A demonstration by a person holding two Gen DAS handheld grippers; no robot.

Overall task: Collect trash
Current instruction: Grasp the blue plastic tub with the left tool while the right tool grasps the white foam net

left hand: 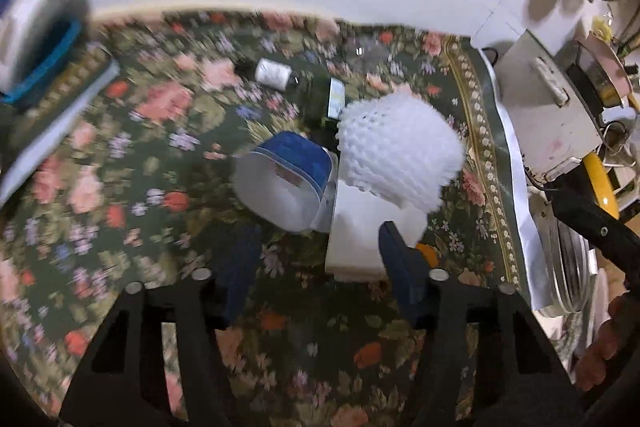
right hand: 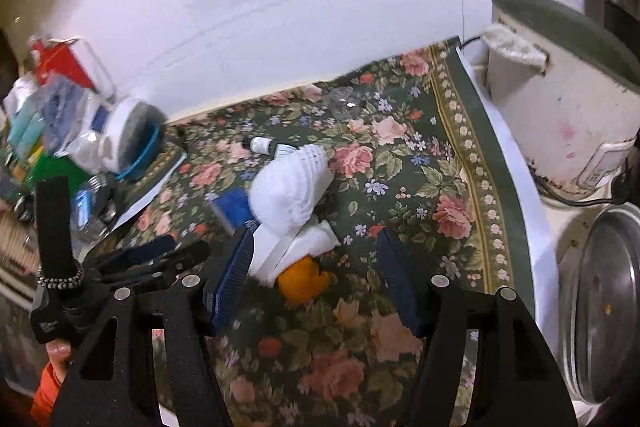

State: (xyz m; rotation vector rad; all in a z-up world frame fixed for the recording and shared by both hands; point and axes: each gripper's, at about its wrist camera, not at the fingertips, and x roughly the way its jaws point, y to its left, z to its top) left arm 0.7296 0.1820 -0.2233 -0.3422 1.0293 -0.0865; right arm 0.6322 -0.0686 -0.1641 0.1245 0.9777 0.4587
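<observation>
White wall backs a table (right hand: 496,163) draped in a floral cloth, where the litter lies heaped near the middle, nearer its right edge than its left. Your left gripper (left hand: 316,259) hangs over the pile with its fingers (left hand: 400,267) spread and nothing between them; your right gripper (right hand: 316,275) also stands spread and empty, a scrap of orange peel (right hand: 304,281) lying in the gap below.

The trash sits tightly bunched: a blue-and-white paper cup (left hand: 284,179) on its side, a white foam fruit net (left hand: 400,155) leaning against it, a folded white napkin (left hand: 356,239) under both, and the peel touching the napkin's near side. A small white-labelled bottle (left hand: 274,71) lies apart, towards the table's far edge.

Both views are blurred, so judge your aim with care. The cup is round and on its side; a glancing finger would likely roll it towards the left edge. Close on the springy net and it may squash and slip free, or drag the napkin along. Your two grippers are converging on one heap and could knock together. On the right edge, the white cooker (right hand: 560,115) and its cord stand close enough to snag a wide swing.
</observation>
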